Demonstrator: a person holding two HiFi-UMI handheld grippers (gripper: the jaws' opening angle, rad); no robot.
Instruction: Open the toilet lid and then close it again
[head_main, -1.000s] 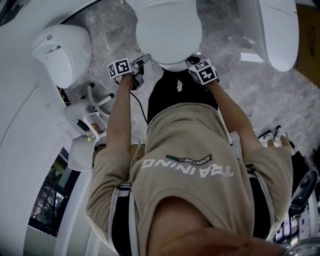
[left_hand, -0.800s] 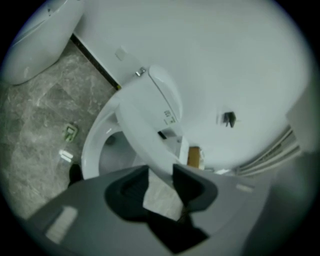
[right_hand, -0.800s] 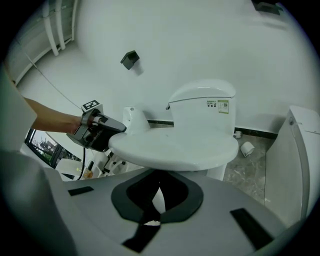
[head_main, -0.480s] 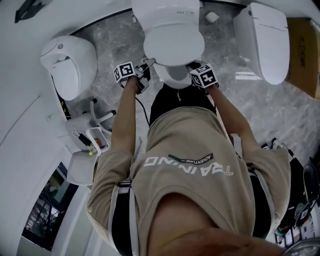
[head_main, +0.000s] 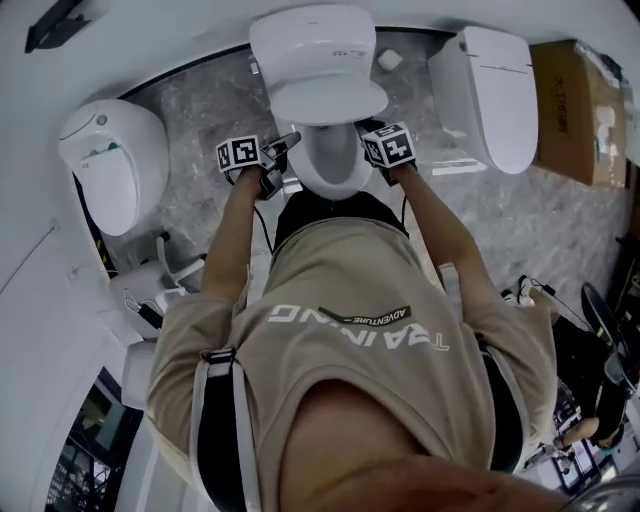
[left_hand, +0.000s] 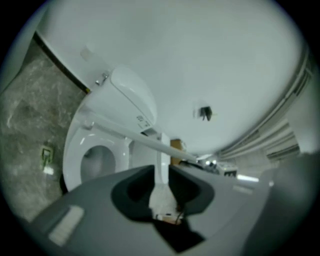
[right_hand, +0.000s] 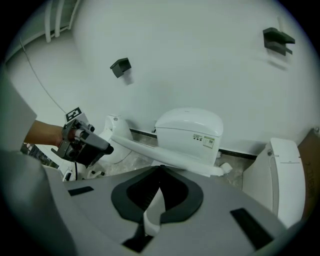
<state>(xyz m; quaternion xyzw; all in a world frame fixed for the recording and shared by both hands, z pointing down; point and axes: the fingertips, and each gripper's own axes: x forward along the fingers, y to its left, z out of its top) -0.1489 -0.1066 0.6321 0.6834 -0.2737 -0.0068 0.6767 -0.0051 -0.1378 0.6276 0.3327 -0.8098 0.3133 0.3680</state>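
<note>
The white toilet (head_main: 312, 35) stands at top centre of the head view, its lid (head_main: 330, 100) half raised over the seat (head_main: 330, 165). My left gripper (head_main: 285, 140) touches the lid's left rim; its jaws have just been closing. In the left gripper view its one visible white finger (left_hand: 162, 150) meets the lid's rim (left_hand: 125, 132), with the seat (left_hand: 92, 145) below; whether the pads press on it is hidden. My right gripper (head_main: 372, 128) is under the lid's right rim. Its jaws (right_hand: 160, 192) look shut just short of the lid (right_hand: 165, 157).
Another toilet (head_main: 105, 165) stands to the left and one (head_main: 495, 95) to the right, with a cardboard box (head_main: 575, 110) beyond it. A white stand with cables (head_main: 150, 290) is at lower left. The floor is grey marble.
The lid has come up from flat on the bowl to half raised. Both grippers have moved up and toward the tank with its rim.
</note>
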